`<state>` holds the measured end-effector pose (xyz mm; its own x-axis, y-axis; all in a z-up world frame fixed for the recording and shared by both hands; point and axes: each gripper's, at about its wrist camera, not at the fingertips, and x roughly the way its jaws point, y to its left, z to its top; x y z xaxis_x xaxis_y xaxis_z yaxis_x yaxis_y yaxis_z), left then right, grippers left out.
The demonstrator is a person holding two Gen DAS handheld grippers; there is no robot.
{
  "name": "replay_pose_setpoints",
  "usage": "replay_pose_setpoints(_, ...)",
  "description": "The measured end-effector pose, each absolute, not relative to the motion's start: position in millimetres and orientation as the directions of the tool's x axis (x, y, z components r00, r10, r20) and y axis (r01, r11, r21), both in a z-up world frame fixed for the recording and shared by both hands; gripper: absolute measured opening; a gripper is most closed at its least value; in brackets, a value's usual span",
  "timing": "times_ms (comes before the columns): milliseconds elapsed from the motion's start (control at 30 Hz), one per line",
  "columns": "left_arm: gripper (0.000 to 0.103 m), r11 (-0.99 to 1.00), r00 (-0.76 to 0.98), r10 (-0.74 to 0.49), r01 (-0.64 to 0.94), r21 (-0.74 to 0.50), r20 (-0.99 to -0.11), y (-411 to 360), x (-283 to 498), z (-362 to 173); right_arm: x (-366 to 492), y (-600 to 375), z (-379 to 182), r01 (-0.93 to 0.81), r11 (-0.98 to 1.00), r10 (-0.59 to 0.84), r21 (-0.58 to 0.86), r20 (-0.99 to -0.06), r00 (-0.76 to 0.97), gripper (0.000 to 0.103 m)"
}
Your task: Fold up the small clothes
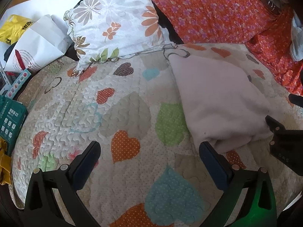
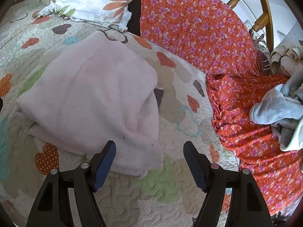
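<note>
A pale pink cloth point(image 1: 219, 102) lies folded on the heart-patterned quilt point(image 1: 121, 109); it also shows in the right wrist view point(image 2: 94, 102). My left gripper point(image 1: 149, 147) is open and empty above the quilt, its right finger close to the cloth's near left corner. My right gripper point(image 2: 149, 149) is open and empty, just above the cloth's near right corner point(image 2: 151, 162). The right gripper shows at the right edge of the left wrist view point(image 1: 280, 132). A pile of light blue and grey clothes point(image 2: 280, 111) lies on the orange floral fabric at the right.
A floral pillow point(image 1: 117, 24) lies at the back. Orange floral fabric point(image 2: 208, 34) covers the back right. A white paper bag point(image 1: 37, 43), a yellow bag point(image 1: 13, 28) and a green box point(image 1: 11, 121) sit at the left. A wooden chair point(image 2: 261, 9) stands behind.
</note>
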<state>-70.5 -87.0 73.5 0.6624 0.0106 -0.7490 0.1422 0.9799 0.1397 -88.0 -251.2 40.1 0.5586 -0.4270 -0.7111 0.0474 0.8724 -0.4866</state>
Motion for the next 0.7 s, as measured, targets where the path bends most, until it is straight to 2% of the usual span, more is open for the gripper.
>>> replay_pose_setpoints(700,0.103,0.988,0.609,0.000,0.123,0.095,-0.793,-82.2,-64.7,65.0,-85.8,-253.3,41.0,0.053,0.893,-0.399,-0.447,-0.730,0.555,0.078)
